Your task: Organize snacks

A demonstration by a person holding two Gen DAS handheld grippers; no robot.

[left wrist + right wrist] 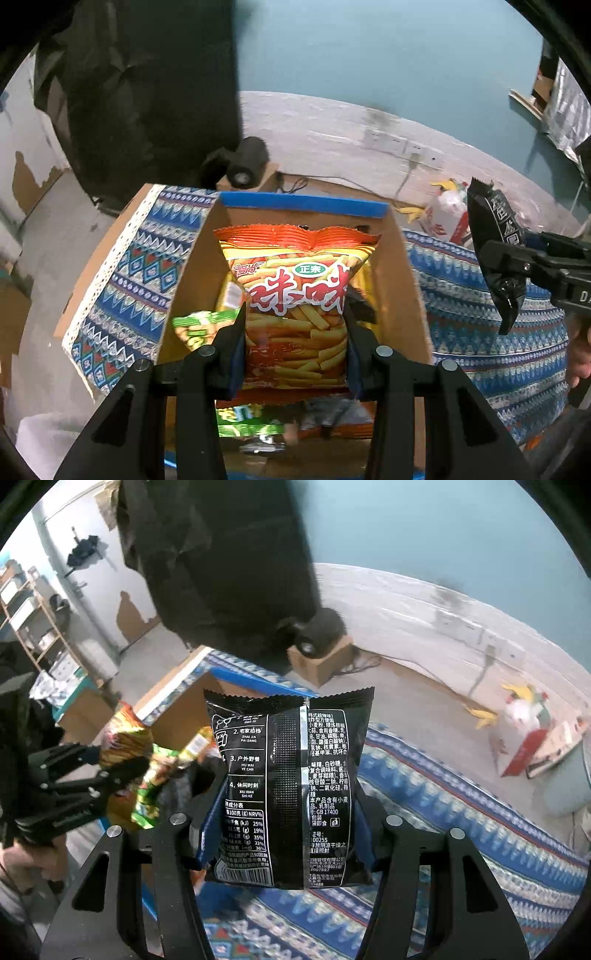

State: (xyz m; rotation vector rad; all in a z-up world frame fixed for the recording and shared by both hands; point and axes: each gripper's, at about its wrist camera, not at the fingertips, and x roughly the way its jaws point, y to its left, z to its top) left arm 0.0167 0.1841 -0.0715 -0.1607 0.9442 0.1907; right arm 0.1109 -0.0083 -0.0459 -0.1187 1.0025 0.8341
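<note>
Gripping a glossy orange bag (pixel 295 306) of stick snacks, your left gripper (pixel 295 332) has its black fingers (pixel 231 343) pressed on both sides of the crinkly foil, partly closed on it. The bag is upright, its crimped zigzag seal at the top, and it hangs over the open box (pixel 406 280).

Your right gripper (pixel 286 830) clamps a black bag (pixel 288 790), shiny film with white print and a ribbed back seam running down the middle. The fingers (pixel 201 827) pinch its two side edges, set wider than the left pair. The black bag is upright, with a serrated top edge. From the left wrist view it shows at the far right (pixel 495 254), held clear of the box and above the cloth (pixel 491 332).

The box is plain brown cardboard with a blue strip along its far rim, its walls standing straight. Inside it lie several foil packs: a green bag (pixel 199 325) against the left wall, a yellow pack (pixel 231 291) behind it, and more green and orange wrappers on the floor of the box, partly hidden by the left fingers. You cannot tell how many there are.

The cloth is a woven-look cover with blue, white and red zigzag bands and a white lace-like border, spread over the tabletop (pixel 99 258), whose brown edge shows at the left. The box sits on the cloth.
</note>
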